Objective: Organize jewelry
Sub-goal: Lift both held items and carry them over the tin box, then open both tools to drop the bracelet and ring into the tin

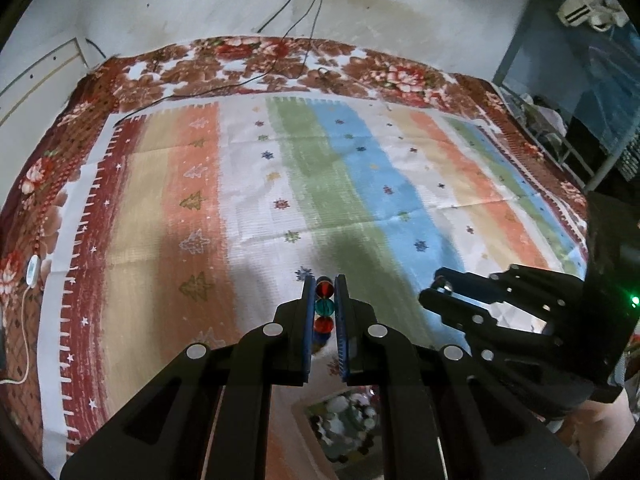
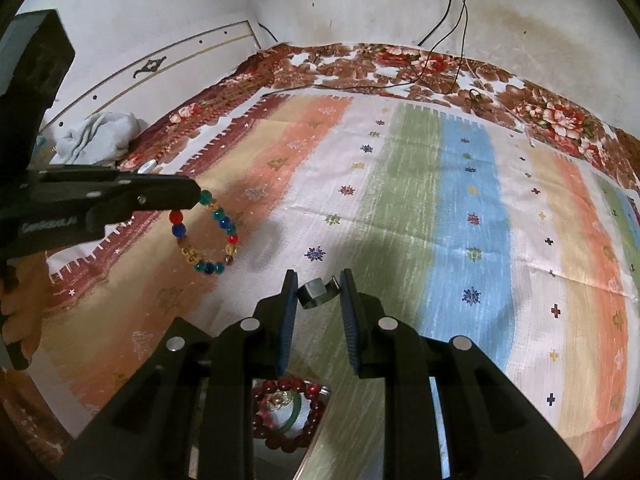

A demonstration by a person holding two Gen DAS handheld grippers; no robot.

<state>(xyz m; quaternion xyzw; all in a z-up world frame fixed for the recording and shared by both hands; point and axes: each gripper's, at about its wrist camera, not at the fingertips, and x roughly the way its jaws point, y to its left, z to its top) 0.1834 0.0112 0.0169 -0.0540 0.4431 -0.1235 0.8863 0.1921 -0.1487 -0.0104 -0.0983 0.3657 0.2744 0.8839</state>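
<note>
Your left gripper (image 1: 325, 292) is clamped tight on a bracelet of round glass beads in red, teal, blue and amber (image 2: 208, 236). In the right wrist view the loop hangs free below the fingertips, clear of the striped cloth with small star and tree prints (image 1: 248, 184) that covers the bed. You hold it by 1 short run of beads, about 3 of them lined up between the pads, probably so the rest dangles open and does not tangle.

Your right gripper (image 2: 317, 292) stands at a narrow gap, closed on a small silver-grey metal ring (image 2: 316, 291) caught near the fingertips. The ring looks pinched across its band, a light hold that a jolt could loosen, so keep that hand steady.

Both pieces are up off the cloth, over its near edge, the 2 grippers side by side. Below them, half hidden behind the gripper bodies, lies a tray with a pale rim (image 2: 326, 394). The right wrist view shows a dark red bead bracelet (image 2: 308, 420) and a green bangle (image 2: 296, 412) in it; the left wrist view shows a blurred heap of mixed beads.

Judging by this, you are mid-sort, each hand carrying 1 item away from the tray toward open cloth, where there is plenty of bare room toward the far edge to lay them apart
</note>
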